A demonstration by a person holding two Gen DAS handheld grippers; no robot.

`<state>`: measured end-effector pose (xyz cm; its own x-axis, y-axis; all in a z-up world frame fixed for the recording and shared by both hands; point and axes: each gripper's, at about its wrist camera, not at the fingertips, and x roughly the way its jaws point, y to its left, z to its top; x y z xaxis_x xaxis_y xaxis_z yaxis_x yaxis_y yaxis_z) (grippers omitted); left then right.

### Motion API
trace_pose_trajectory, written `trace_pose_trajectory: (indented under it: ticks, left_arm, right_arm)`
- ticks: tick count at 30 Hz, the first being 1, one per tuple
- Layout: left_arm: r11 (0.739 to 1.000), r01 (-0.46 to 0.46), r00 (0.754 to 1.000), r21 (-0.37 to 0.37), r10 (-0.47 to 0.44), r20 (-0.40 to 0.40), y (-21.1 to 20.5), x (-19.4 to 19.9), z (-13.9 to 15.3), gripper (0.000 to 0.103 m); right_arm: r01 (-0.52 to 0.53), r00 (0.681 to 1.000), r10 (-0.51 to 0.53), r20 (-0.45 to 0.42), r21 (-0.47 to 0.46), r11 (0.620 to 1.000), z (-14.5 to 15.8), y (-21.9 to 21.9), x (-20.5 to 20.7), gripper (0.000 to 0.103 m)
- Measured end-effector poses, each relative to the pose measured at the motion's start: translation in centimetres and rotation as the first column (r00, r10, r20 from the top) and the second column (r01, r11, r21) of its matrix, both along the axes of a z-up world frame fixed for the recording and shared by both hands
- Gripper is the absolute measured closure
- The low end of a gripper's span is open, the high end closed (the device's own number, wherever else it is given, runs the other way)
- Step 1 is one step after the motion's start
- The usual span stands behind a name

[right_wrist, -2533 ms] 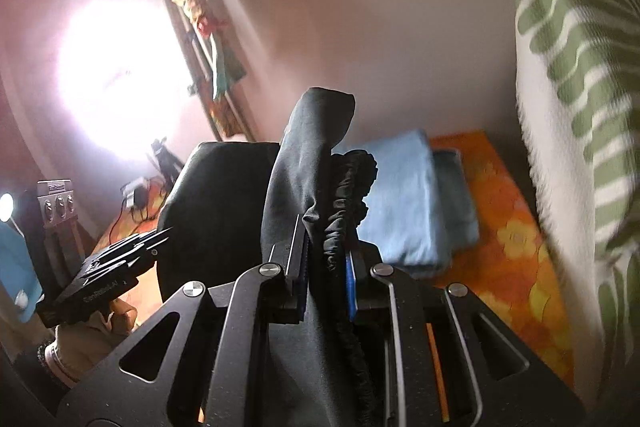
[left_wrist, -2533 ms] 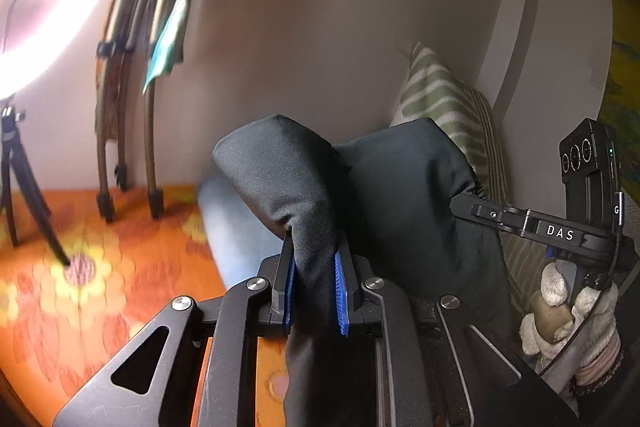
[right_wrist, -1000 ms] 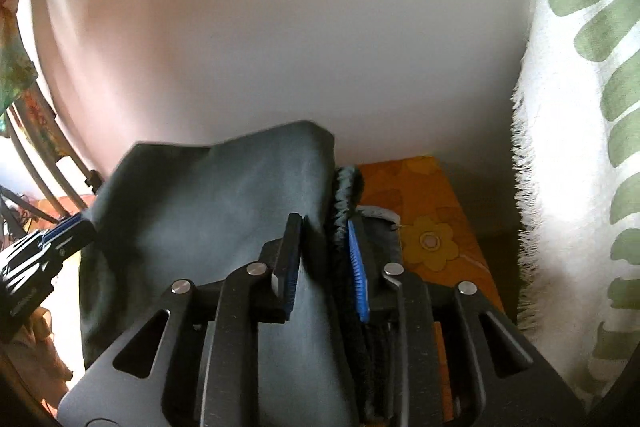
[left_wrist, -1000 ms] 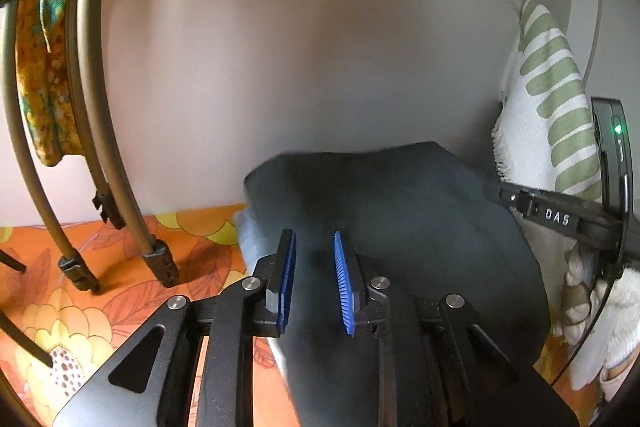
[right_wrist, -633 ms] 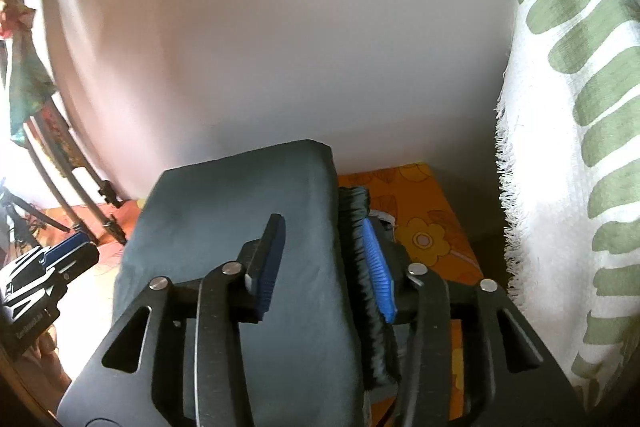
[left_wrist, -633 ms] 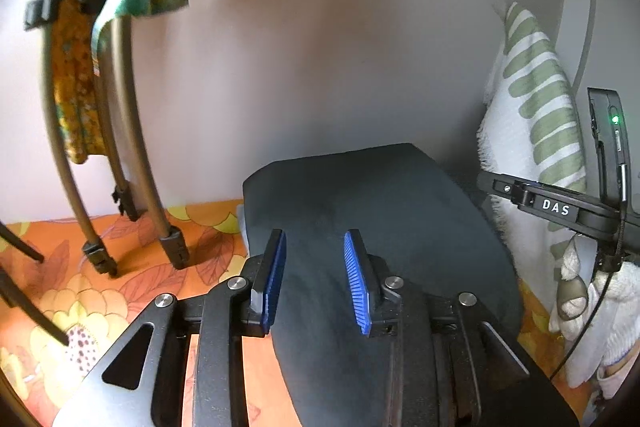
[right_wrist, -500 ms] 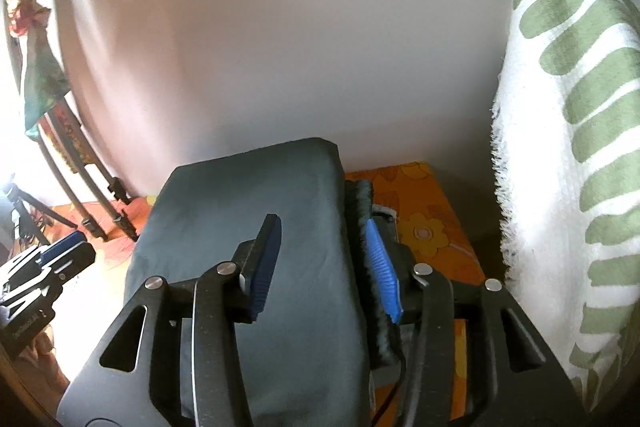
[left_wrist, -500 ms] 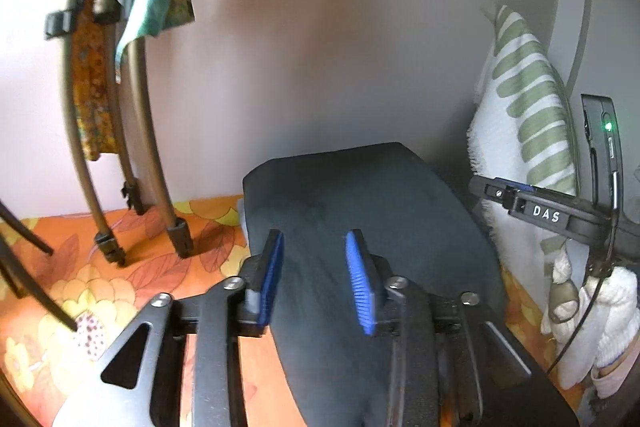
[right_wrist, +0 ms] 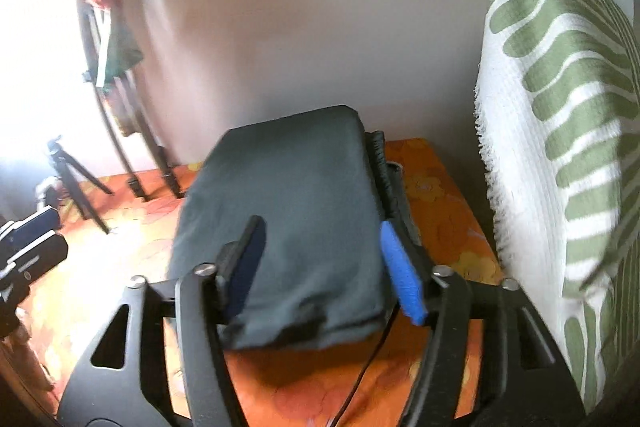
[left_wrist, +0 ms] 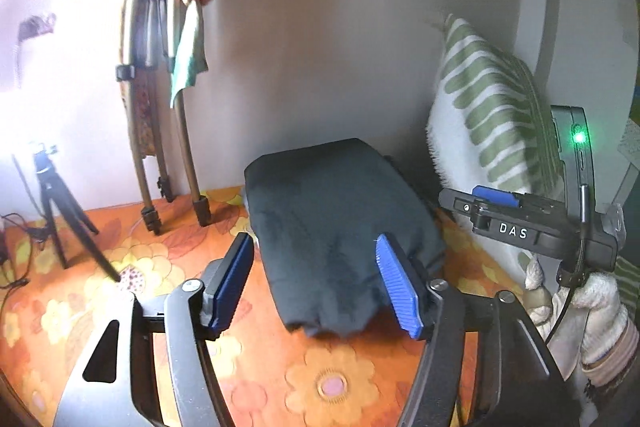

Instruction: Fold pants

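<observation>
The dark pants (left_wrist: 340,227) lie folded in a flat block on the orange flowered cover (left_wrist: 280,379) by the wall, beside the green-striped pillow (left_wrist: 492,115); earlier both grippers held them up, bunched. The left gripper (left_wrist: 316,287) and right gripper (right_wrist: 324,267) have just been opening: their blue pads stand wide apart, clear of the cloth, tilted down from above and pulled back. The right gripper's body, held in a gloved hand (left_wrist: 592,311), reads "DAS".

pants (left_wrist: 340,227) left of pillow (left_wrist: 492,115)
</observation>
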<state>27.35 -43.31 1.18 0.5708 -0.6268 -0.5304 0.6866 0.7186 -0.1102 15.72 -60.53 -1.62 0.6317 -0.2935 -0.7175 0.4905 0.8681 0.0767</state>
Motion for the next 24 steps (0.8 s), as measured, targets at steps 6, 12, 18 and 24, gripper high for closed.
trace_pose_trajectory:
  ticks: [6,12,18,24]
  left_arm:
    - [1.0,0.003,1.0,-0.013,-0.002,0.028,2.3,-3.6,1.4,0.034]
    - [1.0,0.013,0.999,-0.02,-0.012,0.038,4.6,-6.6,2.7,0.034]
    - [0.999,0.019,0.999,-0.033,-0.017,0.051,6.5,-9.4,3.4,0.03]
    - [0.999,0.011,0.999,-0.042,-0.009,0.04,8.6,-11.5,3.4,0.023]
  right_arm:
    - [0.003,1.0,-0.003,0.03,-0.011,1.0,2.5,2.9,-3.5,0.029]
    - [-0.006,0.999,0.007,0.041,-0.012,1.0,3.9,5.8,-6.0,0.023]
    - [-0.005,0.998,0.009,0.064,-0.057,0.998,5.5,8.8,-8.5,0.015]
    - [0.015,0.996,-0.013,0.091,-0.016,1.0,6.1,11.4,-11.4,0.009]
